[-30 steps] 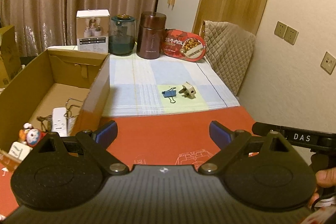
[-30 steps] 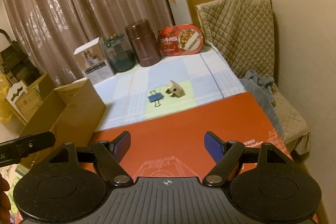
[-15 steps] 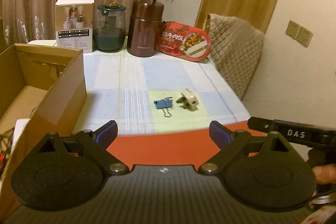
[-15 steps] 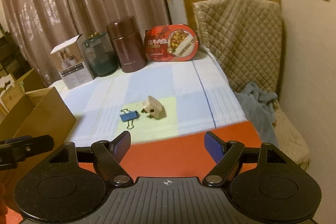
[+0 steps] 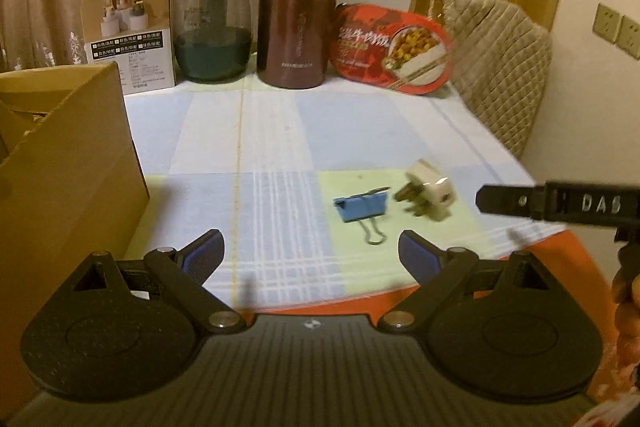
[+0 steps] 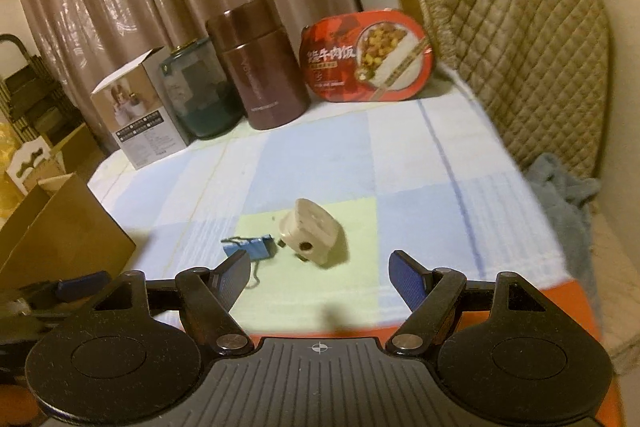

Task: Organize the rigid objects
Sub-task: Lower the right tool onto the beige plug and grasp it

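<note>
Binder clip (image 5: 361,206) and plug (image 6: 311,235) now nearer both open tongs

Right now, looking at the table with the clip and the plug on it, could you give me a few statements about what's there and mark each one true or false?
1. The blue binder clip lies beside the white plug on the cloth. True.
2. The left hand-held gripper is clamped on the clip. False: its jaws are open and hold nothing.
3. The brown flask stands upright between the glass jar and the red food box. True.
4. The right hand-held gripper holds the plug. False: it is open, short of the plug.
5. The cardboard box sits right of the clip. False: it sits left.
</note>
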{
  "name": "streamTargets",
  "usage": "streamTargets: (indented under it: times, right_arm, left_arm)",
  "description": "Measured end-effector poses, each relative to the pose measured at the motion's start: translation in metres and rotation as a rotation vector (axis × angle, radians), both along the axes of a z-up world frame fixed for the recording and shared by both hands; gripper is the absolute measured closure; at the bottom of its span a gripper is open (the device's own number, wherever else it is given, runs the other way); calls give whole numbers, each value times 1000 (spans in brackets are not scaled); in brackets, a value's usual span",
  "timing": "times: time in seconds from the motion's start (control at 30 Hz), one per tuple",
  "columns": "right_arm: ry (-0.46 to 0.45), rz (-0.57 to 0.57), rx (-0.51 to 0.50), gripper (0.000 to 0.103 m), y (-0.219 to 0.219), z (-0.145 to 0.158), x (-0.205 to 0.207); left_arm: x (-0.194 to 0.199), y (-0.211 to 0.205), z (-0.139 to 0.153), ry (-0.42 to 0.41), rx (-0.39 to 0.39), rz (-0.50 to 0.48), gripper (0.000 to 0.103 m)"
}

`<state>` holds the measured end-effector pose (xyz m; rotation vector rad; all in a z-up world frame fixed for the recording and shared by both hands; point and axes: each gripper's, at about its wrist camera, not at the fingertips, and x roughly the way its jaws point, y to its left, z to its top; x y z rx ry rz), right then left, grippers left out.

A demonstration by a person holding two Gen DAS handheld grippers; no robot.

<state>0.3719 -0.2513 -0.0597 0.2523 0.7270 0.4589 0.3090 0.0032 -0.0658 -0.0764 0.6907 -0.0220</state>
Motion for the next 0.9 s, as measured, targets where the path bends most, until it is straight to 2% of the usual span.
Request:
streamTargets:
  times: [0.13,0.2,0.3,0.6,0.63,0.67,0.7,0.9]
  right_arm:
    - [14,9,39,31,9,-11,19]
    - [12,17,41,40,15,-15,26]
    - [12,12,48,44,23,-20,37]
    - [37,-24,52,48,30,-42,53]
    - [35,-25,54,49,31,-42,53]
    - [39,-23,63,56,31,-42,54]
    - [43,-24,71,57,30,-42,54]
    - [9,-33,-11,58,30,-34,50]
  left_arm:
    - [13,8,-11,5,-1,21,11]
    - [18,11,-14,5,-8,30,11]
    - [22,12,-18,-4,-2,30,11]
    - [25,13,-23,-26,-26,15,11]
    - [25,13,-23,-28,-31,12,11]
    - [25,13,-23,-30,-33,10,11]
    - [26,12,-23,-31,-32,4,11]
    - [30,4,-24,-37,-48,-32,11]
